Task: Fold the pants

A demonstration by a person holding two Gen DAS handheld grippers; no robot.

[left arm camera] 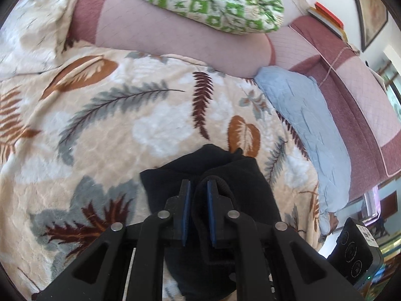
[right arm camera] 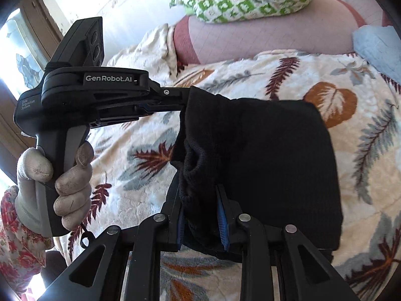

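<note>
Pants held over the bed by both grippers

Black pants (right arm camera: pixel 263 165) are held bunched above a leaf-patterned blanket (left arm camera: pixel 100 130) that covers the bed. In the left wrist view, the left gripper (left arm camera: pixel 198 188) is seen nearly closed, with dark fabric pinched between its blue pads. In the right wrist view, the right gripper (right arm camera: pixel 200 195) is likewise clamped on a thick, rolled edge of the same garment — the cloth fills the narrow gap between its pads. From there the fabric is stretched up and across to the left gripper (right arm camera: pixel 185 97), whose tips are hidden inside the cloth. That tool's handle is gripped by a gloved hand (right arm camera: pixel 60 180), with a floral sleeve (right arm camera: pixel 17 228) below it. Beyond the blanket, a pink quilted bolster (left arm camera: pixel 175 30) is topped by a green-and-white checked pillow (left arm camera: pixel 213 2), and a pale blue quilted cloth (left arm camera: pixel 308 123) is laid along the blanket's edge.
</note>
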